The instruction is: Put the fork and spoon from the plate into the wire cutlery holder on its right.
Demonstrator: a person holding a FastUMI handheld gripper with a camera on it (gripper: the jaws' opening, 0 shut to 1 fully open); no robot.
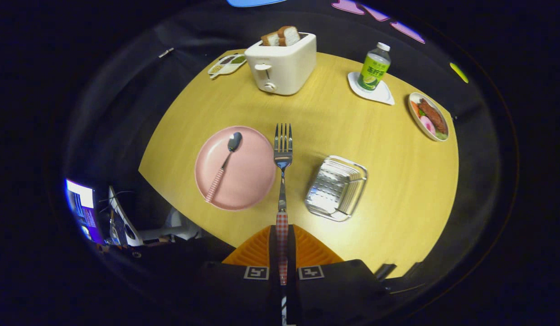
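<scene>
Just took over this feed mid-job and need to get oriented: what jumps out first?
The fork stands out: the gripper is shut on its checked handle, tines pointing ahead, above the wooden table between the pink plate and the wire cutlery holder. The spoon lies on the plate. Beyond them stands a white toaster with bread in it.

The light wooden desk (388, 172) carries a pink plate (248, 181) and, just to its right, a wire cutlery holder (336, 188). Farther back stand a cream toaster (282, 65), a small divided dish (226, 64) to its left, a white coaster (375, 93) under a green bottle (374, 67), and an oval dish of food (428, 116) near the right edge.
</scene>
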